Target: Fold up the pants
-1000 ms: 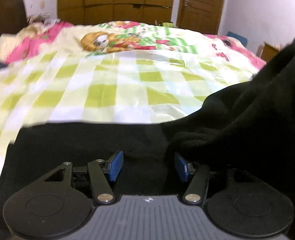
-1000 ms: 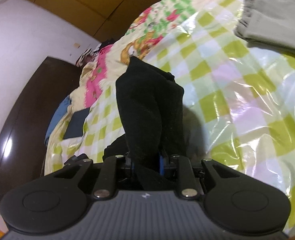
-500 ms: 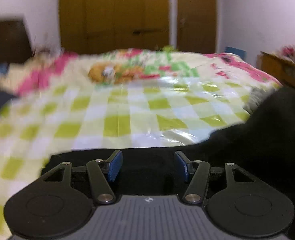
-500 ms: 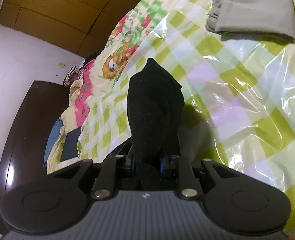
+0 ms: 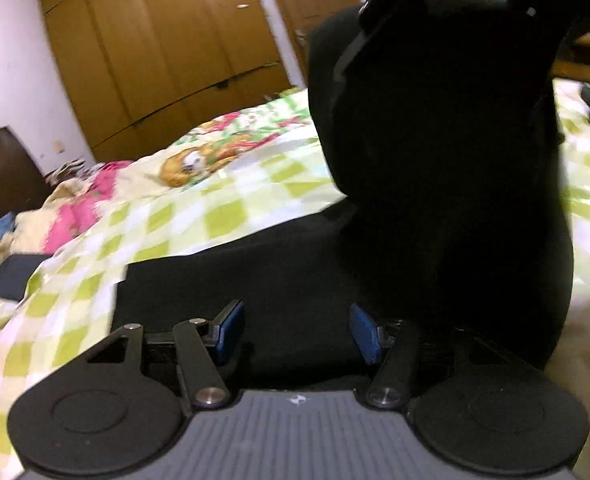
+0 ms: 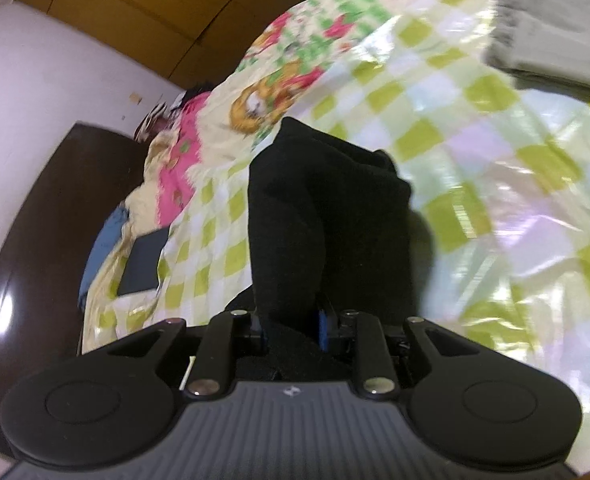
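Observation:
The black pants (image 5: 295,272) lie partly flat on the green-checked bedspread (image 5: 199,216). My left gripper (image 5: 295,334) is open just above the flat part, its blue pads (image 5: 231,330) apart with black cloth under them. My right gripper (image 6: 293,326) is shut on a bunched fold of the pants (image 6: 327,216), which it holds up off the bed. In the left wrist view that lifted cloth hangs as a tall black mass (image 5: 447,140) at the upper right, with the other gripper's body above it.
A folded grey garment (image 6: 563,36) lies on the bedspread at the far right. A dark headboard (image 6: 35,220), pillows and a dark flat item (image 6: 143,260) are at the bed's head. Wooden wardrobe doors (image 5: 167,48) stand behind.
My right gripper has raised the black cloth higher, so it now fills the upper right of the left wrist view. The left gripper has tilted and stays open over the flat part.

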Motion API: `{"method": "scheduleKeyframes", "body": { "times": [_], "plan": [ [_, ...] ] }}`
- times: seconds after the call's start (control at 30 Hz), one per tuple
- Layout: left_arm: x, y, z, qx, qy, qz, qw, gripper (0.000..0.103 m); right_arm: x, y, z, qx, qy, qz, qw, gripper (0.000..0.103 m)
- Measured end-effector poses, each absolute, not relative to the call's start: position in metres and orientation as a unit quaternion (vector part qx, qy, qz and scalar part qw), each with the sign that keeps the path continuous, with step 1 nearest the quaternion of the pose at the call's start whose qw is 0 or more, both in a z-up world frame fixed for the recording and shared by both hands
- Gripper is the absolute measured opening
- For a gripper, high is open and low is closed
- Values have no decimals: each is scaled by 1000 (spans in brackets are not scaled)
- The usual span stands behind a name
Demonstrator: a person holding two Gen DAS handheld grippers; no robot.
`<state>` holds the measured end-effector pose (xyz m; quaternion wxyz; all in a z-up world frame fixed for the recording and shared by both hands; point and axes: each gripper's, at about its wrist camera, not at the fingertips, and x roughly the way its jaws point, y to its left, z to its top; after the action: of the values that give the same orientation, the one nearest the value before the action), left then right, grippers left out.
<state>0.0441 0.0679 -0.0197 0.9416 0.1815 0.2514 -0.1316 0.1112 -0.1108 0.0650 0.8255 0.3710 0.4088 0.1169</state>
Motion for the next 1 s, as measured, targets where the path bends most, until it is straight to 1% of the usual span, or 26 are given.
{"method": "scheduleKeyframes", "body": {
  "times": [0.2, 0.37, 0.43, 0.53, 0.73, 0.8, 0.83, 0.87, 0.93, 1.0],
  "plan": [
    [41, 110, -15, 126, 260, -110, 951, 71, 142, -51, 48, 363, 439, 130, 812, 23],
    [34, 124, -23, 133, 269, -92, 949, 71, 154, 3, 33, 336, 466, 145, 806, 23],
    [32, 130, -27, 117, 276, -92, 950, 71, 157, 18, 28, 330, 476, 143, 803, 27],
    [39, 142, -29, 83, 289, -93, 949, 71, 165, 28, 19, 341, 481, 140, 796, 27],
    [31, 141, -34, 99, 281, -84, 951, 72, 168, 44, 19, 339, 485, 149, 792, 27],
    [33, 142, -36, 94, 287, -90, 949, 72, 169, 46, 19, 362, 495, 146, 776, 31],
    [33, 142, -36, 91, 288, -92, 949, 72, 169, 45, 17, 384, 499, 146, 763, 38],
    [29, 144, -36, 89, 288, -94, 949, 72, 170, 45, 15, 404, 498, 151, 752, 41],
    [34, 151, -36, 86, 286, -95, 950, 73, 177, 51, 12, 444, 498, 178, 723, 40],
    [32, 153, -36, 87, 281, -93, 951, 73, 183, 68, 22, 417, 492, 193, 740, 40]
  ]
}}
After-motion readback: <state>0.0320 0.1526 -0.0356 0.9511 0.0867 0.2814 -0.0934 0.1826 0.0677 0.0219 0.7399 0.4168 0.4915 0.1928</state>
